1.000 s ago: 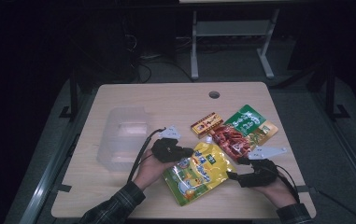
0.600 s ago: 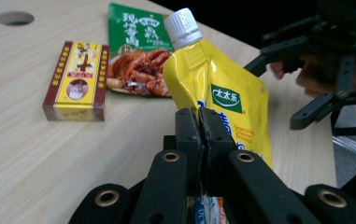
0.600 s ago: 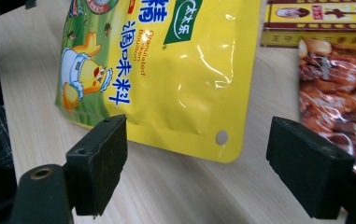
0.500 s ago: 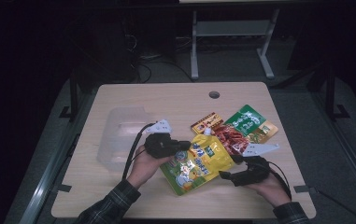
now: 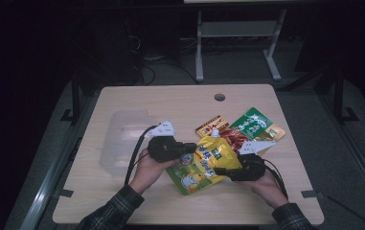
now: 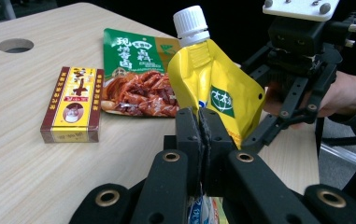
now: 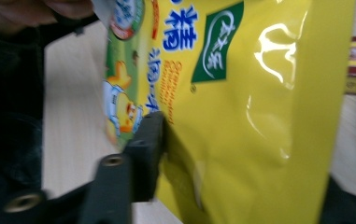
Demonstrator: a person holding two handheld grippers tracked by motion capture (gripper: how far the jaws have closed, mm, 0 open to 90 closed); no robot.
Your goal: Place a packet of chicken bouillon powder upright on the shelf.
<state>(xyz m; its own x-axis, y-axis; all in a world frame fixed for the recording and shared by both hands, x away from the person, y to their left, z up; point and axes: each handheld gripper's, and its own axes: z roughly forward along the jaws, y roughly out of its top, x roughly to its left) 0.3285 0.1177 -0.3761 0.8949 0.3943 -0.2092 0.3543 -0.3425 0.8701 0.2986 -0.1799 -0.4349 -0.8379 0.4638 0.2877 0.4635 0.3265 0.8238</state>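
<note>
Pouch (image 5: 208, 160), one yellow, pinched by left claw (image 5: 191, 148); right claw (image 5: 220, 170) closing around it.

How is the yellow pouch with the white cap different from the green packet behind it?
The yellow pouch is lifted off the table, while the green packet lies flat on the wood. The yellow pouch has a white screw cap; the green packet has none. The left gripper is shut on the yellow pouch's edge and the right gripper's jaws have just been closing around it; nothing touches the green packet. Both are soft printed food bags.
</note>
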